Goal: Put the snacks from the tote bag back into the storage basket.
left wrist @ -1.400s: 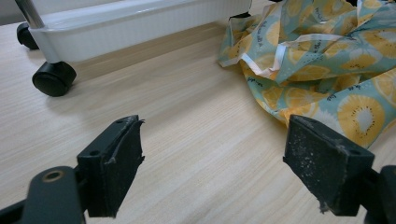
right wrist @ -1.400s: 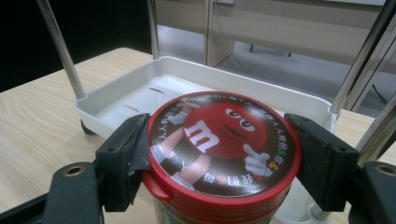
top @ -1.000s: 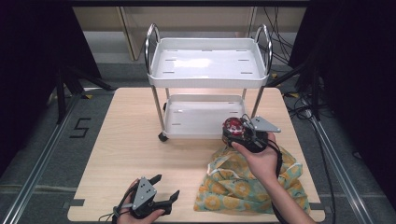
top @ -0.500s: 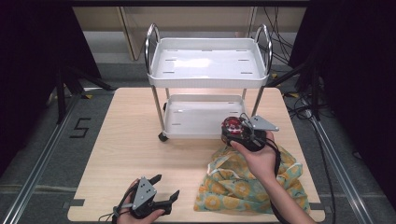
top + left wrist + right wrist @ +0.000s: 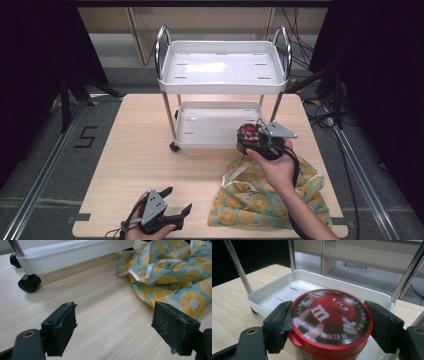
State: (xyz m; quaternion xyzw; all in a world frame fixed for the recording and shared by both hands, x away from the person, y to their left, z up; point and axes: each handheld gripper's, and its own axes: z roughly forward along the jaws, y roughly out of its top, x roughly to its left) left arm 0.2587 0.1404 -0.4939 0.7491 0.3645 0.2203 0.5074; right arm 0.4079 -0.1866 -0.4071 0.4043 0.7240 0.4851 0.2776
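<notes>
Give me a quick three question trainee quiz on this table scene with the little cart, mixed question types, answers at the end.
1. True or false: the left gripper is clamped on the patterned cloth.
2. Multiple choice: the right gripper holds A) a caster, B) a red-lidded candy jar, C) a cable.
3. Fill in: the jar is held in front of the white cart's ______ tray.

Key
1. False: it is open, above bare table.
2. B
3. lower

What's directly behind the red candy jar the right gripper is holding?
Behind the red candy jar, held between the right gripper fingers, lies the cart's white lower tray, seemingly bare. The jar hides the tray's near edge and the table beneath.
</notes>
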